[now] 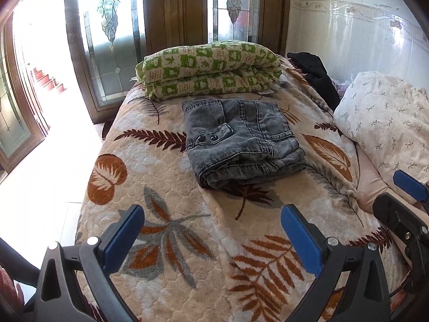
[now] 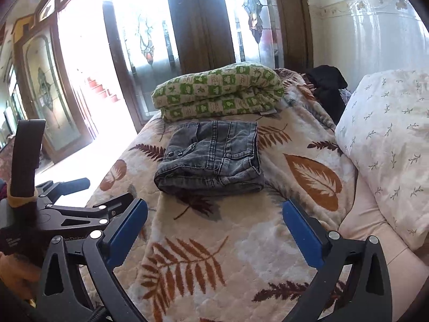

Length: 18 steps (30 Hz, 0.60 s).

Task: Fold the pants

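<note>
Pants (image 1: 241,142) lie folded compact on blanket (image 1: 166,214); we judge nothing left. Left gripper (image 1: 211,237), right gripper (image 2: 214,232) gape wide, empty.

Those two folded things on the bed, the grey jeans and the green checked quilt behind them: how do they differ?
The jeans are plain faded grey denim with seams and two dark buttons; the quilt is green and cream checks with small pictures. The jeans make a flat, compact bundle; the quilt is wider and puffier. The jeans lie nearer the cameras, the quilt behind them. Both are folded on the leaf-patterned blanket.
</note>
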{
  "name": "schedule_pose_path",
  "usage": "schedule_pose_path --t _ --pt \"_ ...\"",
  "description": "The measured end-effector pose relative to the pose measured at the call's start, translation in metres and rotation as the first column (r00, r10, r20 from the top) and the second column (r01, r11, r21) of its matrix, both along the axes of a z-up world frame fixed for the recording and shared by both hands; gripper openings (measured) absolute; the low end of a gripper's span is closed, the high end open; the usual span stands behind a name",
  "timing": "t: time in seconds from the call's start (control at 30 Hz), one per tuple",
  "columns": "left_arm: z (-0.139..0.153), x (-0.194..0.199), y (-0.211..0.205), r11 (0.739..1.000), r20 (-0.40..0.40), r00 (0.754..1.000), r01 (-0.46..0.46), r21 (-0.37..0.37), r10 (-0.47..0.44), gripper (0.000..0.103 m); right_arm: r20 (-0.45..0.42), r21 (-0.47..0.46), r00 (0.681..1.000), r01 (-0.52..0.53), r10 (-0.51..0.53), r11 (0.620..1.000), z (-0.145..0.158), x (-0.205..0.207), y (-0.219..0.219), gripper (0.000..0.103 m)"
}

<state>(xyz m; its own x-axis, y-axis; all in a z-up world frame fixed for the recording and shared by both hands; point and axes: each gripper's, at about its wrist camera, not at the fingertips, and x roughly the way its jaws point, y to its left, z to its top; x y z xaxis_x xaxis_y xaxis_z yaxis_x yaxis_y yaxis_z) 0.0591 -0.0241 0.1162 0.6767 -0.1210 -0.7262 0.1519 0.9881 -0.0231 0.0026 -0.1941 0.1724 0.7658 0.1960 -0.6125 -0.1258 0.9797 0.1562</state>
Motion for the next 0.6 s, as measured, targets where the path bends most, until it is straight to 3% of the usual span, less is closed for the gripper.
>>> schedule_pose_path --t 0.23,0.6 --pt "-0.0009 -0.0008 -0.0039 0.998 0.009 1.0 -0.023 0.066 0.022 0.103 0.009 0.004 1.0 0.008 -0.008 1.0 0.0021 -0.0005 -0.0024 0.102" --pt "-0.0013 -0.0009 -0.0041 0.999 -0.008 1.0 -0.023 0.035 0.024 0.103 0.008 0.008 1.0 0.006 -0.006 1.0 0.0021 -0.0016 -0.0041 0.102"
